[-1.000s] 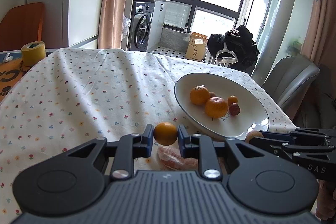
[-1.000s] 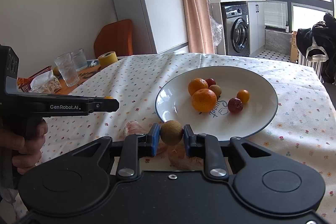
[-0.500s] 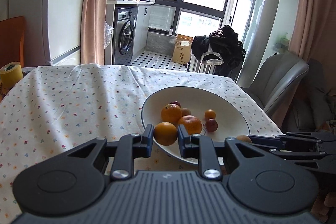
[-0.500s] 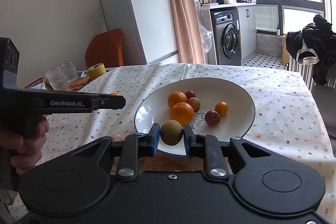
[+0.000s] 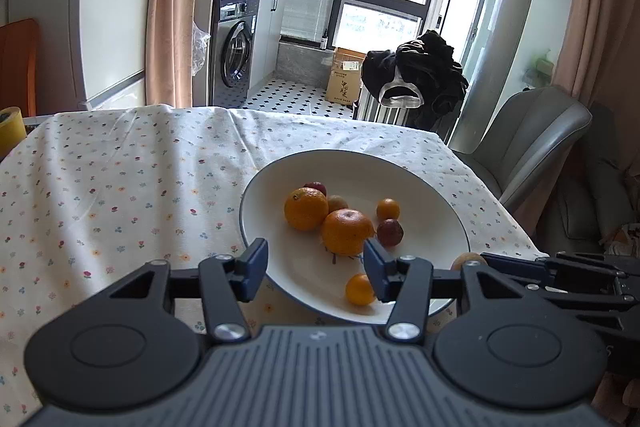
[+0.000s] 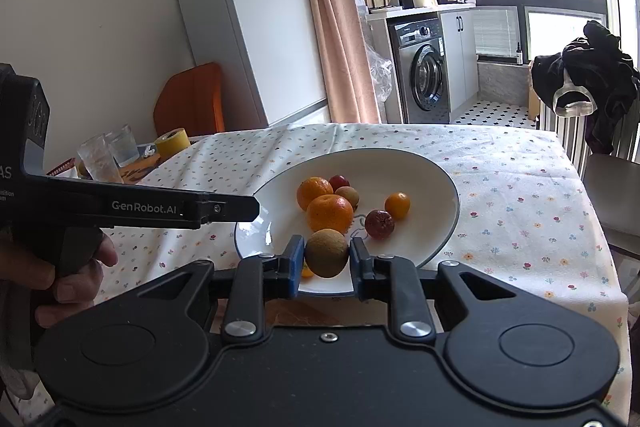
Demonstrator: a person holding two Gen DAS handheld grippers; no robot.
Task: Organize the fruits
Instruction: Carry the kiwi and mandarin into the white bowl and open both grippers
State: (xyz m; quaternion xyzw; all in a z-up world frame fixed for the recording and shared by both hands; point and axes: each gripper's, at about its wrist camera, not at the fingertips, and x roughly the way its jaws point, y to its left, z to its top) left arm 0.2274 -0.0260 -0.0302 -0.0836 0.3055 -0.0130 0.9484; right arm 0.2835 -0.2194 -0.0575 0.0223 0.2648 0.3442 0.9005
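A white plate (image 5: 420,187) with a blue rim holds two big oranges (image 5: 347,231), a kumquat (image 5: 388,209), a dark red fruit (image 5: 390,231) and other small fruits. My left gripper (image 5: 315,265) stands open over the plate's near rim. A small orange (image 5: 360,289) lies on the plate just by its right finger. My right gripper (image 6: 327,259) is shut on a brown kiwi (image 6: 327,253) above the near rim of the plate (image 6: 420,179). The left gripper (image 6: 240,207) reaches in from the left, held by a hand. The kiwi (image 5: 468,261) also shows at the right.
The table wears a flowered cloth (image 5: 120,187). Two glasses (image 6: 100,157) and a yellow tape roll (image 6: 172,143) stand at its far left, beside an orange chair (image 6: 192,99). A grey chair (image 5: 532,139) sits past the right edge.
Both grippers moved forward over the plate's near rim. The left gripper opened and let go of the small orange, which now lies on the plate. The right still grips the kiwi.
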